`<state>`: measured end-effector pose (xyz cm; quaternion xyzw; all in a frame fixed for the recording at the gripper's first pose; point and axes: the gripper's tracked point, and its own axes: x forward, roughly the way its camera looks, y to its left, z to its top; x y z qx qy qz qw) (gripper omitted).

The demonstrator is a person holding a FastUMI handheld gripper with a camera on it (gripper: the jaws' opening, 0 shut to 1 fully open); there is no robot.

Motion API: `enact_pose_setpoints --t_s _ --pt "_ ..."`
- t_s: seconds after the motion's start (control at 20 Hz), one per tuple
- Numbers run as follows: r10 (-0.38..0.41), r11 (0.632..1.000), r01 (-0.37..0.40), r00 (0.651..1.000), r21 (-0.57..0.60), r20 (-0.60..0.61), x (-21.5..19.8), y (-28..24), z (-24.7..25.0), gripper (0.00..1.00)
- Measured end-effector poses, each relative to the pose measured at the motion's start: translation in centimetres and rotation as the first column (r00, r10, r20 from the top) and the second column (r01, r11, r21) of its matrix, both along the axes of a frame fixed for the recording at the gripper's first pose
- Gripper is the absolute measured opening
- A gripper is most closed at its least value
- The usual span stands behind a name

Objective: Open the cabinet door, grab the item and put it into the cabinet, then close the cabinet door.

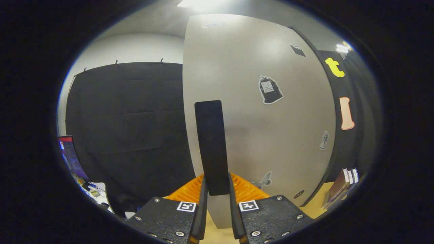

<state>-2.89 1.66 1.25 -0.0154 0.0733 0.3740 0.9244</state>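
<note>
Black door handle (213,145) clamped between both fingers of gripper (217,189); cabinet door (257,101) carries stickers, writing unreadable

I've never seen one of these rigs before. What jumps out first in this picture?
First comes the tall black bar handle, standing upright between the fingers of the claw, which is shut on it. Behind it swells the big pale grey cabinet door, dotted with small stickers. Beyond the door's far edge, a few books rest on the light wooden surface.
</note>
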Motion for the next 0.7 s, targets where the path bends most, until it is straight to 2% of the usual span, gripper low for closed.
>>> enact_pose_setpoints --t_s 0.35,0.7 --pt "0.078 0.997 -0.078 0.997 -0.008 -0.020 -2.9 -5.1 0.7 0.31" --pt "0.041 0.999 -0.041 0.999 -0.003 -0.014 -4.8 -10.1 1.0 0.31"
